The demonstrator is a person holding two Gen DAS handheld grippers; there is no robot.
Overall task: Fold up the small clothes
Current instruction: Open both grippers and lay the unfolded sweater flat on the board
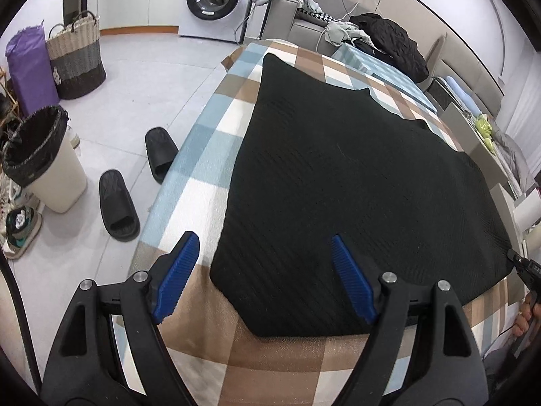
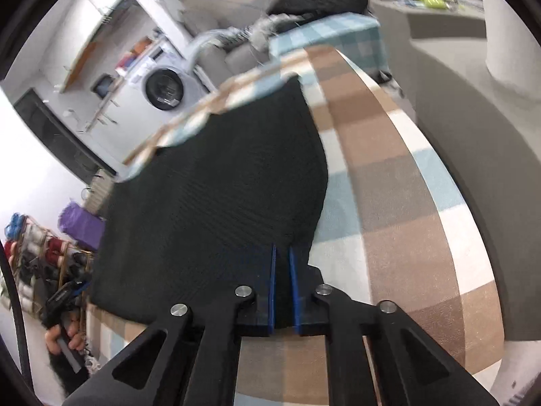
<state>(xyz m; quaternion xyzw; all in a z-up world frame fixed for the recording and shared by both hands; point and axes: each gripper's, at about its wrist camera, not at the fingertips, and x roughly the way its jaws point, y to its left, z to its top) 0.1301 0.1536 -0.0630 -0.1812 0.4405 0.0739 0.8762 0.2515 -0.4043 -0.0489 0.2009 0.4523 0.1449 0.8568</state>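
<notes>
A black ribbed garment (image 1: 338,182) lies spread flat on a table with a brown, white and blue checked cloth (image 1: 209,155). My left gripper (image 1: 263,247) is open, its blue pads above the garment's near left corner, holding nothing. In the right wrist view the same garment (image 2: 219,196) shows. My right gripper (image 2: 282,253) is shut on the garment's near right corner, with cloth pinched between the blue pads. The right gripper's tip also shows in the left wrist view (image 1: 522,264) at the garment's right edge.
On the floor to the left are two black slippers (image 1: 118,203), a lined bin (image 1: 44,162), a woven basket (image 1: 77,57) and a purple bag (image 1: 30,71). A washing machine (image 1: 216,0) stands at the back. Clothes lie piled on a sofa (image 1: 389,37) beyond the table.
</notes>
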